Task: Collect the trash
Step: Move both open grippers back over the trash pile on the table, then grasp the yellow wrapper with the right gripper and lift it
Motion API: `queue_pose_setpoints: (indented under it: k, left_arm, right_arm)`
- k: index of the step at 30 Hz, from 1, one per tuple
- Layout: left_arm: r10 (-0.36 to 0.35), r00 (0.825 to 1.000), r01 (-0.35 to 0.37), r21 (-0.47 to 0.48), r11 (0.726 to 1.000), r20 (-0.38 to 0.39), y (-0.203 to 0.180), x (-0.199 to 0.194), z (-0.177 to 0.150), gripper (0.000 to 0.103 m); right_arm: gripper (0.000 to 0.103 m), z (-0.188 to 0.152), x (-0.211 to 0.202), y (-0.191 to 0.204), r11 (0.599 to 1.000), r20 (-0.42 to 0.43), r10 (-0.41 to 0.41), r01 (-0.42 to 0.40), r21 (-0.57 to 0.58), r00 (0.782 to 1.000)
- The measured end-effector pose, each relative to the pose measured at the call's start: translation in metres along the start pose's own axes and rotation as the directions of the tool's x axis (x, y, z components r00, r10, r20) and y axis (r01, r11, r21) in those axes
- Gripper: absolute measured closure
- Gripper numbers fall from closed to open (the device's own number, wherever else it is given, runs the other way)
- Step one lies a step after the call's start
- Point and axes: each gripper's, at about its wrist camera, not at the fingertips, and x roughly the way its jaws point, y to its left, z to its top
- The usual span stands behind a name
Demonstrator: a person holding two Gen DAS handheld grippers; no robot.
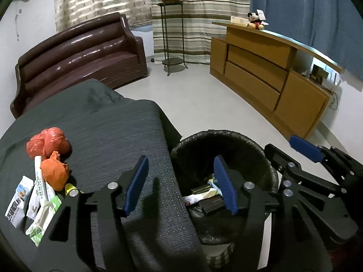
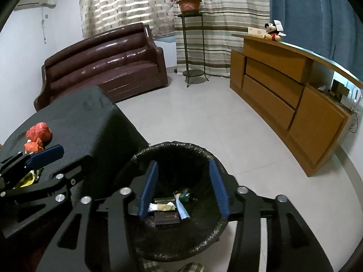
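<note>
A bin lined with a black bag (image 1: 267, 156) (image 2: 204, 154) stands on the floor beside the dark-covered table (image 1: 109, 127) (image 2: 90, 122). Inside lie a dark box (image 2: 166, 218), a white wrapper (image 2: 162, 207), a blue tube (image 2: 182, 208) and a green bottle (image 2: 186, 196). My right gripper (image 2: 184, 191) is open and empty above the bin's mouth. My left gripper (image 1: 181, 185) is open and empty over the table edge next to the bin. On the table's left lie a red bag (image 1: 48, 144) (image 2: 39, 131), an orange bag (image 1: 54, 173) and white-green packets (image 1: 38, 204).
A brown sofa (image 1: 79, 56) (image 2: 104, 68) stands behind the table. A plant stand (image 1: 172, 36) (image 2: 192, 45) is by the curtains. A long wooden cabinet (image 1: 272, 77) (image 2: 290, 99) with a plush toy (image 1: 256, 21) runs along the right. Light tiled floor (image 2: 192, 117) lies between.
</note>
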Motion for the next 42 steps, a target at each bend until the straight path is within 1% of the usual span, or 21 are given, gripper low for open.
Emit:
queue_pose_setpoints:
  k: [1, 2, 4, 6, 7, 13, 16, 19, 27, 31, 36, 42]
  left_arm:
    - [0.001, 1.0, -0.001, 0.0, 1.0, 0.002, 0.0, -0.001, 0.0, 0.042]
    - [0.005, 1.0, -0.005, -0.003, 1.0, 0.006, 0.002, -0.003, -0.001, 0.042]
    - [0.008, 1.0, -0.008, -0.01, 1.0, 0.01, 0.005, -0.005, -0.001, 0.041]
    - [0.015, 1.0, -0.015, -0.023, 1.0, 0.01, 0.011, -0.008, -0.001, 0.039]
    - [0.02, 1.0, -0.019, -0.029, 0.999, 0.012, 0.015, -0.01, -0.002, 0.036]
    - [0.062, 0.998, -0.06, -0.064, 0.996, 0.024, 0.042, -0.028, -0.008, 0.032]
    - [0.093, 0.995, -0.091, -0.086, 0.992, 0.021, 0.06, -0.036, -0.013, 0.032]
    - [0.125, 0.992, -0.122, -0.115, 0.986, 0.019, 0.081, -0.048, -0.019, 0.032]
    - [0.22, 0.975, -0.216, -0.152, 0.965, 0.011, 0.127, -0.072, -0.04, 0.032]
    - [0.256, 0.967, -0.251, -0.177, 0.952, 0.001, 0.147, -0.084, -0.051, 0.032]
    - [0.306, 0.952, -0.301, -0.192, 0.934, -0.001, 0.167, -0.095, -0.063, 0.031]
    - [0.327, 0.945, -0.321, -0.221, 0.921, -0.014, 0.189, -0.103, -0.075, 0.031]
  right_arm:
    - [0.044, 0.0, -0.002, 0.002, 1.0, 0.007, -0.003, 0.003, 0.001, 1.0]
    - [0.042, 0.0, -0.004, 0.002, 1.0, 0.017, -0.01, 0.01, 0.001, 1.0]
    - [0.033, 0.0, -0.007, 0.002, 1.0, 0.036, -0.019, 0.019, 0.001, 0.999]
    - [0.029, 0.001, -0.01, 0.003, 1.0, 0.044, -0.012, 0.012, 0.012, 0.999]
    - [0.028, 0.001, -0.01, 0.003, 1.0, 0.043, -0.008, 0.008, 0.017, 0.999]
    - [0.027, 0.0, -0.016, 0.012, 1.0, 0.053, -0.014, 0.013, 0.022, 0.998]
    - [0.027, 0.001, -0.015, 0.019, 1.0, 0.045, -0.006, 0.005, 0.019, 0.999]
    - [0.027, 0.0, -0.016, 0.03, 1.0, 0.025, 0.022, -0.022, 0.013, 0.999]
    - [0.027, 0.0, -0.025, 0.074, 0.995, 0.013, 0.091, -0.09, -0.051, 0.996]
    - [0.027, -0.001, -0.027, 0.097, 0.989, -0.001, 0.129, -0.128, -0.075, 0.992]
    - [0.027, -0.005, -0.031, 0.128, 0.978, -0.018, 0.175, -0.176, -0.109, 0.984]
    - [0.027, -0.01, -0.033, 0.166, 0.961, -0.048, 0.226, -0.23, -0.155, 0.973]
